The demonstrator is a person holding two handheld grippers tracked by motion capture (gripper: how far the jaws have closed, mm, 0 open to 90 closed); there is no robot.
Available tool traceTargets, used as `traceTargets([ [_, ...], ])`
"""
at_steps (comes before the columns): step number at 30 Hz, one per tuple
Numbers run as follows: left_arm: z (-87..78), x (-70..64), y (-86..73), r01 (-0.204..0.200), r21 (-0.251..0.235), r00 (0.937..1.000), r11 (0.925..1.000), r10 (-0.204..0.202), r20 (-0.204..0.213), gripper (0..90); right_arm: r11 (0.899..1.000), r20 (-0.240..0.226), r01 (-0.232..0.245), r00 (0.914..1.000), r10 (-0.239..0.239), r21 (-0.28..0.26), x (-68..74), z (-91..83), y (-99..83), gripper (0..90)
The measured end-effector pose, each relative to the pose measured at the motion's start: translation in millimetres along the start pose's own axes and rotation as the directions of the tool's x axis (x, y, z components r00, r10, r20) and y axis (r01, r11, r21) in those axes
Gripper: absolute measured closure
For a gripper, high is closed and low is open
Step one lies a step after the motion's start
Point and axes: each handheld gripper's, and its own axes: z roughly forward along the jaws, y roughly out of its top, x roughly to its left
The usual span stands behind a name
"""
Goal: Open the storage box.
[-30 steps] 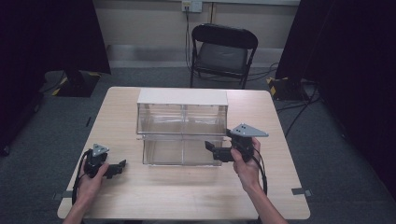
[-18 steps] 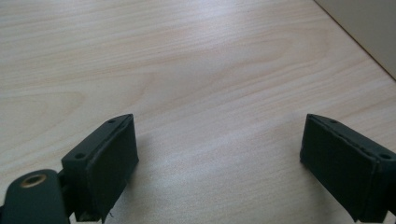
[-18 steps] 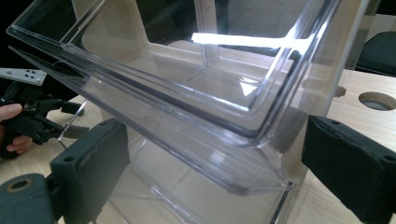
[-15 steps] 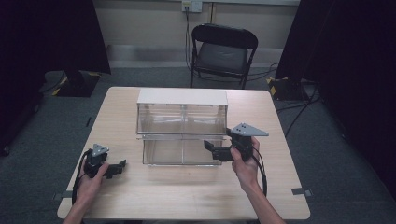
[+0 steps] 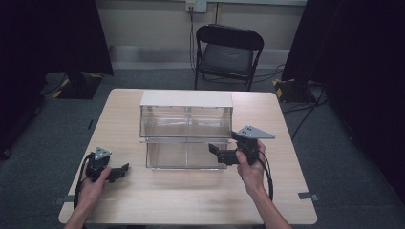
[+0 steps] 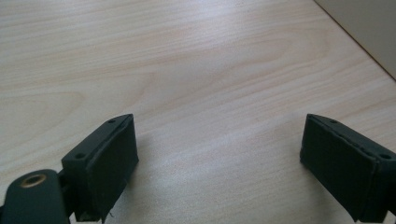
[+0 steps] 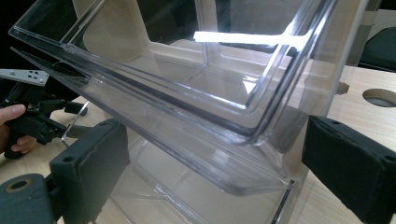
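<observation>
A clear plastic two-tier bin organizer (image 5: 185, 129) with a white top stands in the middle of the wooden table (image 5: 191, 200). My right gripper (image 5: 217, 151) is held at the organizer's front right corner, open, its jaws on either side of the lower bin's clear front edge (image 7: 224, 154) without touching it. My left gripper (image 5: 122, 171) rests low over the table at the front left, apart from the organizer, open with bare wood (image 6: 215, 140) between its pads.
A black folding chair (image 5: 228, 52) stands beyond the table's far edge. Cables trail on the grey floor at right (image 5: 305, 114). A round hole (image 7: 380, 97) is cut in the tabletop near the organizer. Dark curtains hang at both sides.
My right gripper has shifted slightly down and left along the organizer's front right corner. The left gripper has stayed still.
</observation>
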Motion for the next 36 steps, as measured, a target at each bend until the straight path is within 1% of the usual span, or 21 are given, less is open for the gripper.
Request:
traceTargets([
  [36, -0.1, -0.3, -0.1, 0.001, 0.0, 1.0, 1.0, -0.001, -0.001, 10.6, 1.0, -0.012, -0.005, 0.9999, 0.005, 0.01, -1.9, -0.8, 0.2, 7.7],
])
